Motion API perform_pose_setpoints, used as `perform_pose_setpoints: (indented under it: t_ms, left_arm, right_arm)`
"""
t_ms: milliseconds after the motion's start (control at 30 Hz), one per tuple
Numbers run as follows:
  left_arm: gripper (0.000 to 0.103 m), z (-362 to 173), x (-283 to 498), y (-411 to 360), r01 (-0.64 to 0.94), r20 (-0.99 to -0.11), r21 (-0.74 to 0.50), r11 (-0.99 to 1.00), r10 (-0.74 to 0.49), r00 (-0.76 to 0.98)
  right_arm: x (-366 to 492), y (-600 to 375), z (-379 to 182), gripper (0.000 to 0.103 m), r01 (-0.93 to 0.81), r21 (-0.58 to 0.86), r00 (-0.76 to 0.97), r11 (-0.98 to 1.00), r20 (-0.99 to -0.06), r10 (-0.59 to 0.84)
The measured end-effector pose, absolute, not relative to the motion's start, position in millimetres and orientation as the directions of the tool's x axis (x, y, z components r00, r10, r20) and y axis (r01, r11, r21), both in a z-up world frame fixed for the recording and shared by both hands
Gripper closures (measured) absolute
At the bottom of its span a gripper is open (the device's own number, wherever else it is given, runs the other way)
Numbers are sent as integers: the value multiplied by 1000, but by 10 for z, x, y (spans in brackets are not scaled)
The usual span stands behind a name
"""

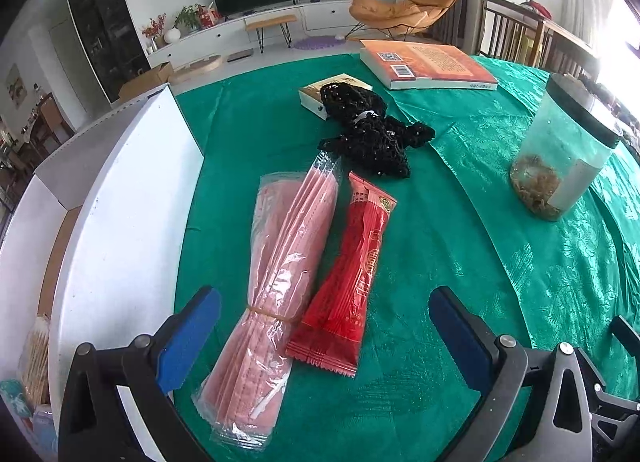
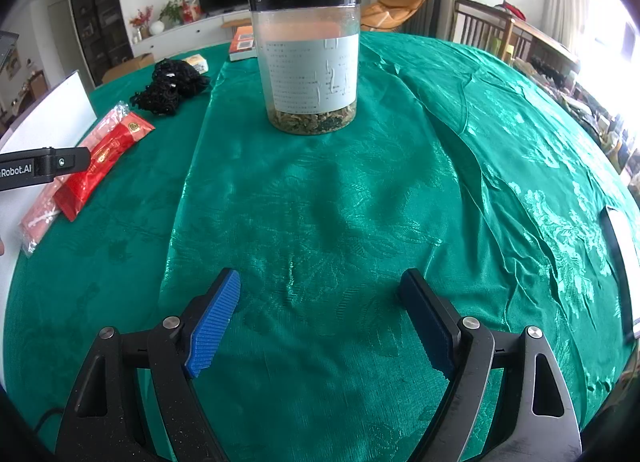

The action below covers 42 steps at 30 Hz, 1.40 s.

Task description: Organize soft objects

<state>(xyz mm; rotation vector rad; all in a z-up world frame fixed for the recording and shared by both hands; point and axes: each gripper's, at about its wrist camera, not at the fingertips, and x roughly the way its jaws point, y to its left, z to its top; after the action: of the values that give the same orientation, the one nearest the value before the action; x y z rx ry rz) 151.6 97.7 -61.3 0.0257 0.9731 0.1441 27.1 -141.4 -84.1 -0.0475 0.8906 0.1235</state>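
Spread wide, my left gripper point(image 1: 324, 326) hung over the green tablecloth point(image 1: 460, 262) with nothing pinched; the pink mask pack point(image 1: 276, 282) and the red sachet point(image 1: 348, 282) lay side by side, touching, on the cloth below, their near ends between my two blue pads point(image 1: 192, 338). Beyond them sat the black netted bundle point(image 1: 372, 133), its far end resting on a small book point(image 1: 316, 95). At left stood the white box point(image 1: 120, 221), which I judged to be the destination, with a few items already inside at its near end. Three soft things remained on the table, so the sorting looked well short of done.

From the right wrist, my right gripper point(image 2: 320, 318) was likewise spread and empty above bare cloth. A clear jar point(image 2: 308, 61) stood ahead of it, while the pack, sachet and bundle lay well apart at far left.
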Motion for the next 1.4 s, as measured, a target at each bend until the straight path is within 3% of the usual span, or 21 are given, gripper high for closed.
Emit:
perform_pose_setpoints:
  t_ms: [467, 567, 667, 733, 900, 1033, 1200, 1400]
  left_arm:
    - [0, -1014, 1694, 1150, -165, -877, -25, 986, 57, 477]
    - [0, -971, 1632, 991, -51, -842, -155, 987, -105, 530]
    - [0, -929, 1536, 662, 177, -810, -307, 935, -354, 468]
    - [0, -872, 1418, 528, 254, -795, -336, 907, -418, 440]
    - [1, -784, 1246, 726, 94, -814, -230, 969, -245, 527]
    - [1, -756, 1187, 947, -17, -812, -270, 963, -218, 542]
    - [1, -843, 1295, 907, -21, -826, -271, 962, -221, 519]
    - [1, -840, 1736, 1045, -96, -767, -339, 936, -216, 604]
  right_arm:
    - [275, -1419, -838, 18, -128, 10, 622, 992, -778, 88]
    - [276, -1421, -838, 18, -128, 10, 622, 992, -778, 88]
    - [277, -1423, -838, 18, -128, 10, 622, 992, -778, 88]
    - [277, -1424, -837, 18, -128, 10, 622, 992, -778, 88]
    - [278, -1425, -837, 18, -128, 10, 622, 992, -778, 88]
    - [278, -1427, -836, 18, -128, 10, 622, 992, -778, 89]
    - [279, -1428, -835, 18, -128, 10, 622, 992, -778, 89]
    - [279, -1431, -834, 18, -129, 10, 622, 992, -778, 89]
